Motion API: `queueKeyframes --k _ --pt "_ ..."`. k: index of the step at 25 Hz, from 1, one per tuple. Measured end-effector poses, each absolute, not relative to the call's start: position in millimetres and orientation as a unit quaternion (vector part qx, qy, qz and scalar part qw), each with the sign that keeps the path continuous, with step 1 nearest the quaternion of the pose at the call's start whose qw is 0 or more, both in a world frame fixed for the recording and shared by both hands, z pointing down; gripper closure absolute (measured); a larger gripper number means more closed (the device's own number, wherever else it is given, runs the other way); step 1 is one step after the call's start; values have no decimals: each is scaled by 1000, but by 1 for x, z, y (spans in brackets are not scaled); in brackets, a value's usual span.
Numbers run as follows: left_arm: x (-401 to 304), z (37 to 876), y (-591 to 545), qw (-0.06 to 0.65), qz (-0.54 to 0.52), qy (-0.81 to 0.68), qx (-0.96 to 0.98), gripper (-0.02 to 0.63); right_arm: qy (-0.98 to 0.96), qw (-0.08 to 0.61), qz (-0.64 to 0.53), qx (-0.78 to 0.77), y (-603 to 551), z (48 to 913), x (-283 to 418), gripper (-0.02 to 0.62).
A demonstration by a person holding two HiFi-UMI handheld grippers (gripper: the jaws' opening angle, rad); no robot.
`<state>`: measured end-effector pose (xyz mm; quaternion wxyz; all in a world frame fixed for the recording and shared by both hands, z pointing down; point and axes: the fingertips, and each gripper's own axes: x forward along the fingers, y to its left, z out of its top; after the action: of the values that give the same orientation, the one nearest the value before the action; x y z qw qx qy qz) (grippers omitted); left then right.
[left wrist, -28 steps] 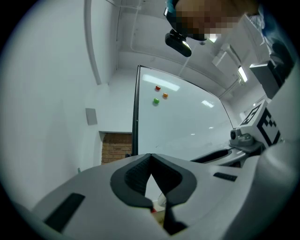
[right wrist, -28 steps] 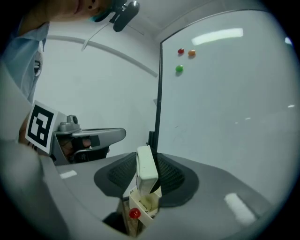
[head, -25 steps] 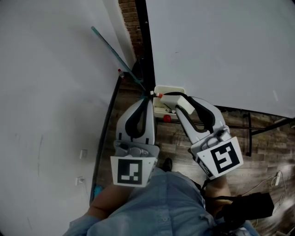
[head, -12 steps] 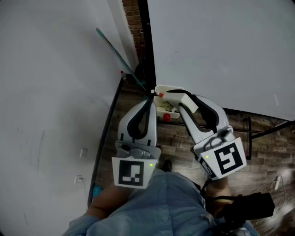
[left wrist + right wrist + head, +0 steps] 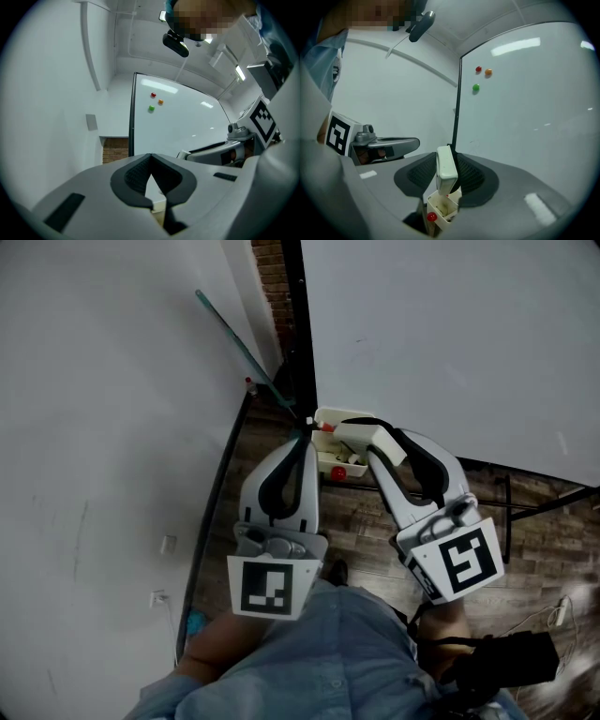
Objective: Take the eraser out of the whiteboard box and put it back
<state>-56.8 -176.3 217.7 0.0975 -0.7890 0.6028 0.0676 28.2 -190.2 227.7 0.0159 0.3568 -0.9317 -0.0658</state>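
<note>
- Right gripper (image 5: 450,157) is clamped on the eraser (image 5: 446,172), held just over the open top of the whiteboard box (image 5: 440,211).
- The eraser's long axis runs roughly along the jaws, far end toward the whiteboard (image 5: 534,103).
- It's a cream-white block with rounded corners, a bit grubby.
- Left gripper (image 5: 150,155) is pinched closed with nothing in it.

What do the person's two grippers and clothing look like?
The left gripper and right gripper are pale grey curved shells; black ribbed pads line the jaws. Each carries a white cube with black square markers. The person wears a blue shirt.
</note>
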Motion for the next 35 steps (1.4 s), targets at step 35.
queueKeyframes --k 35 --pt "-88 251 -227 37 55 605 -793 601 -938 113 -6 328 -234 302 -13 460"
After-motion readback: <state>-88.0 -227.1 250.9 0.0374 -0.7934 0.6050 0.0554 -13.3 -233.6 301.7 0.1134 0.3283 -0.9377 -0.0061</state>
